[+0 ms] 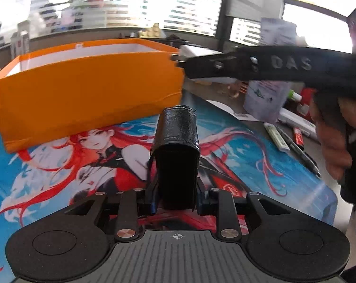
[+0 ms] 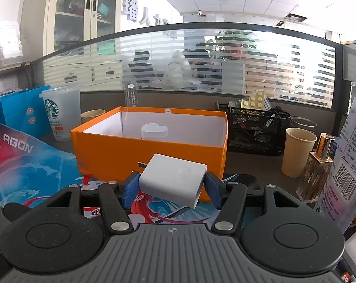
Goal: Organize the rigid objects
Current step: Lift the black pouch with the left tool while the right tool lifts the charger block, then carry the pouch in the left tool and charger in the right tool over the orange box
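Office desk, printed mat (image 1: pixel 48 165): our left gripper (image 1: pixel 175 202) pinches a black leather case (image 1: pixel 175 151), our right gripper (image 2: pixel 172 186) a white charger (image 2: pixel 172 180). We judge both are mid-carry; next we must lift each over the orange box (image 2: pixel 149 155) wall and release.

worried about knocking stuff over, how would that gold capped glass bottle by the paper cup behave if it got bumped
The bottle stands tall and narrow beside the paper cup, so a side bump would probably tip it. Its clear body looks like glass, so likely heavy for its size and breakable. It looks flat-sided, so it may slide rather than roll.
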{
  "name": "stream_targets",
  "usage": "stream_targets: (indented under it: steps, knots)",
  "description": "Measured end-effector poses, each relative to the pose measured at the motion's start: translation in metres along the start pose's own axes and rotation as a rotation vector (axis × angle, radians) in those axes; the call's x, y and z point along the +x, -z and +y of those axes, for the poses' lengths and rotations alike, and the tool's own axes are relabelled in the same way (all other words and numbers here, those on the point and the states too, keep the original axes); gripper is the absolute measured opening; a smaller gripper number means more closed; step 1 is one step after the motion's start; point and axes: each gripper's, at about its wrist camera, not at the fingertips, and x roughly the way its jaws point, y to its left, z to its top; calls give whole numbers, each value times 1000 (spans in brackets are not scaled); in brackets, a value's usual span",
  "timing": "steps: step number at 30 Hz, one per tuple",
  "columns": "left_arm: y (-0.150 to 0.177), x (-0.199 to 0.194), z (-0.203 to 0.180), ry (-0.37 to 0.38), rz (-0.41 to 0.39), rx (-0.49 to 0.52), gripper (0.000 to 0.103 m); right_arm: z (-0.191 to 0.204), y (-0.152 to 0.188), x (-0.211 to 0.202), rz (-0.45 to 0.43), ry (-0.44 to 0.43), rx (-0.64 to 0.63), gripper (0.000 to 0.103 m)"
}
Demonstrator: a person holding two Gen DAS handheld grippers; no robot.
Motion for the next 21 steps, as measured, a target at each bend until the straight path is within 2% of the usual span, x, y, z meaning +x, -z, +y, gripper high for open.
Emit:
stream_targets:
  steps: [13, 21]
  knots:
    - [-19, -37, 22, -103, -112, -32, 27, 7, -9, 3, -8, -13, -26, 56]
    - [-44, -61, 35, -167, -195, -30, 27, 13, -27, 2, -41, -12, -62, 56]
